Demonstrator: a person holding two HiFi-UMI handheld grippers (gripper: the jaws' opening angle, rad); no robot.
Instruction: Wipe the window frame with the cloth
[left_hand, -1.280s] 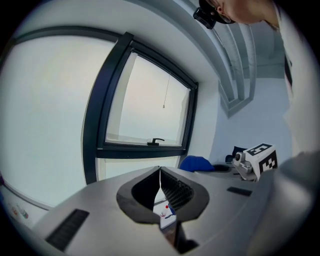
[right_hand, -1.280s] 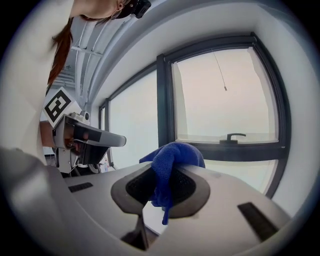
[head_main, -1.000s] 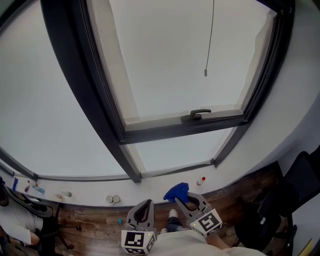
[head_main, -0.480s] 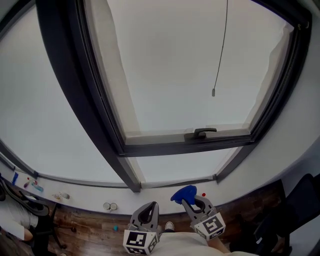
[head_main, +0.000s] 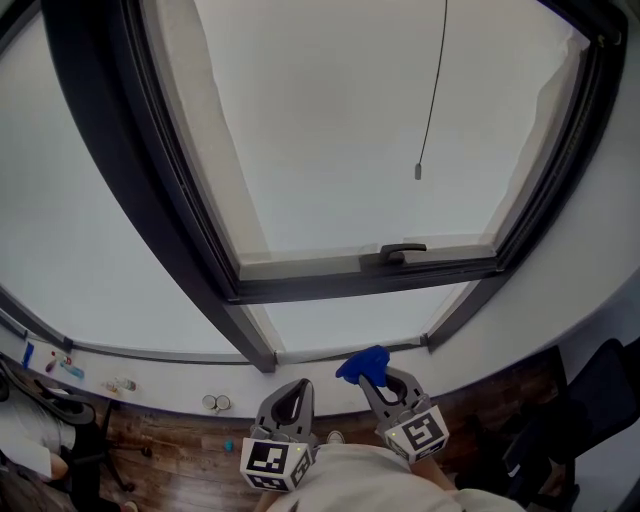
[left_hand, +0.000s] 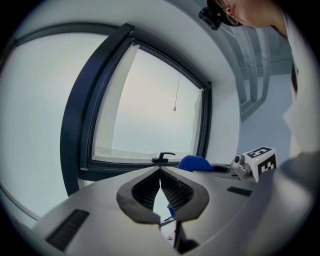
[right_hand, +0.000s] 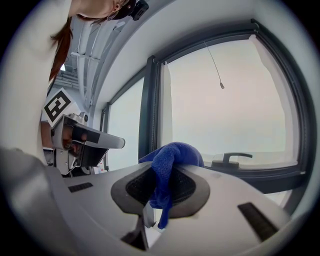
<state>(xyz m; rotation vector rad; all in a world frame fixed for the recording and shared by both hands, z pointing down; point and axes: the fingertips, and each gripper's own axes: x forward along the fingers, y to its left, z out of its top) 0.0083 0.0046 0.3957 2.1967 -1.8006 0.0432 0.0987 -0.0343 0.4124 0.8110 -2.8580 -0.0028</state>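
Cloth (head_main: 362, 362) blue, clamped in right gripper (head_main: 376, 384), lower centre | left gripper (head_main: 290, 396) closed, empty | window frame (head_main: 360, 282) above both

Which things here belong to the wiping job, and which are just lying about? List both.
Job:
- blue cloth, clamped in the right gripper
- dark window frame

Lying about:
- two small round tubs on the sill
- small clutter further left
- blind cord
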